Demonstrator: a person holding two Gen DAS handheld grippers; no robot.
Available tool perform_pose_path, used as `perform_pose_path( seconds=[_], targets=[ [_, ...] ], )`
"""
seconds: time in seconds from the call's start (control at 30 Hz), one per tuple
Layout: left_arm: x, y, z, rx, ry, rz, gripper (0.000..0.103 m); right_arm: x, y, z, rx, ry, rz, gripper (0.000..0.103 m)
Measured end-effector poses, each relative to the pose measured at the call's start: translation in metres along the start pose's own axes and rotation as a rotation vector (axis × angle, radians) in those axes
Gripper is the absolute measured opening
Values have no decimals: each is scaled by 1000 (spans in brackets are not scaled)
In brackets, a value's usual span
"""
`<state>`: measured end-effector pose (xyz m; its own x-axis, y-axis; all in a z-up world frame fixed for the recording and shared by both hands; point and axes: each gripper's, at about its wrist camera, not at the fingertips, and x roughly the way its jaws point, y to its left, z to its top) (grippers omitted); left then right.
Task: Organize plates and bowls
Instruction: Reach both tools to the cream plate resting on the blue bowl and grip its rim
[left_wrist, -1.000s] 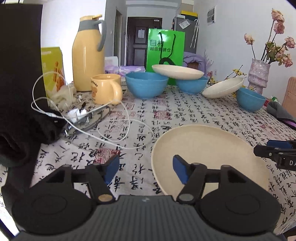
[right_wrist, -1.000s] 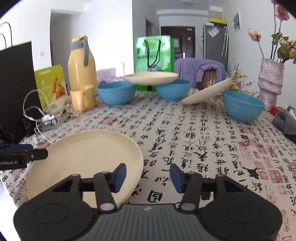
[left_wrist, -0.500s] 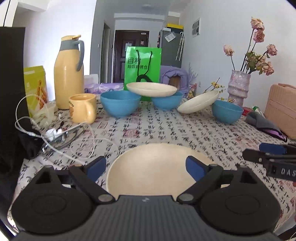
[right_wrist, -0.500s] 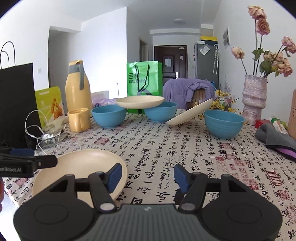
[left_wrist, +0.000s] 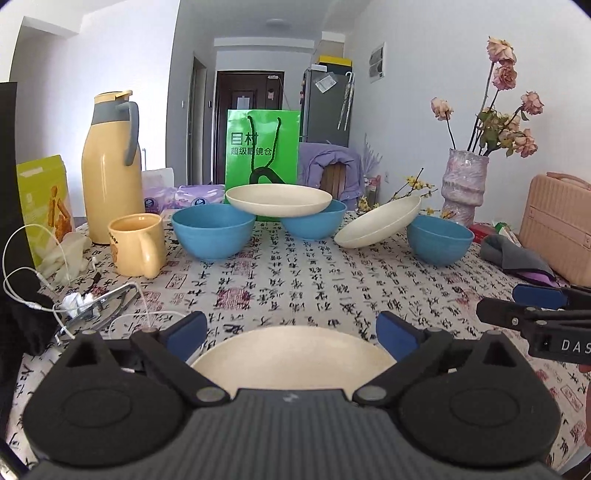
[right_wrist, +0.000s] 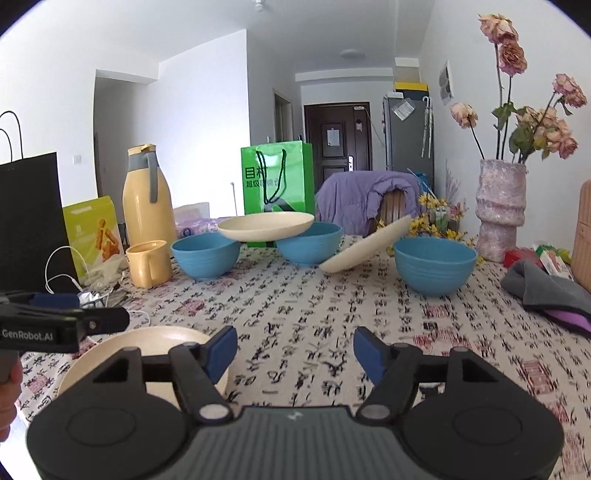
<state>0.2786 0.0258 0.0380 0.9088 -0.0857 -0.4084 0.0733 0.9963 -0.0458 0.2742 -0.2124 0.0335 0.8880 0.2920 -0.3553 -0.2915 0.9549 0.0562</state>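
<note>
Both grippers are just hanging over the table with nothing in them. The left gripper has its jaws spread wide, with the near plate sitting flat on the cloth between and just under the blue pads. The right gripper is also spread open, over bare cloth, and the near plate is off at its 9 o'clock.

View differences: the left view shows the tip of the right gripper poking in at 3 o'clock, plus a tan case at the far right edge. The right view shows the left gripper's tip at 9 o'clock and a black bag standing behind it, which the left view barely catches.

At the 12 o'clock end of the table there are three blue bowls. The flat plate rests across the rims of the left bowl and middle bowl, like a bridge. The tilted plate leans with its upper edge on the right bowl and its lower edge on the cloth. Can't see into any bowl from this low angle.

Other stuff: yellow mug and thermos at 10 o'clock, green bag behind the bowls, vase holding dried roses at 2 o'clock, grey cloth beside it.
</note>
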Motion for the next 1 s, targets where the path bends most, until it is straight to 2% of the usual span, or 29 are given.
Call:
perform_pose_path(
  seconds=[0.13, 0.4, 0.47, 0.53, 0.6, 0.77, 1.0],
  targets=[
    [22, 0, 14, 33, -2, 24, 100, 19, -10, 15, 13, -10, 22, 69],
    [92, 30, 73, -15, -23, 64, 97, 92, -34, 60, 34, 12, 38, 69],
    [114, 39, 88, -18, -21, 72, 85, 117, -38, 75, 40, 21, 55, 67],
    [141, 51, 106, -39, -8, 70, 76, 141, -40, 90, 47, 25, 69, 61],
    [167, 64, 122, -70, 10, 59, 72, 165, -41, 106, 46, 16, 77, 60],
    [234, 82, 147, -71, 51, 106, 54, 234, -40, 136, 51, 22, 73, 53],
    [298, 100, 158, -118, 116, 133, 46, 327, -37, 150, 99, 76, 46, 39]
  ],
)
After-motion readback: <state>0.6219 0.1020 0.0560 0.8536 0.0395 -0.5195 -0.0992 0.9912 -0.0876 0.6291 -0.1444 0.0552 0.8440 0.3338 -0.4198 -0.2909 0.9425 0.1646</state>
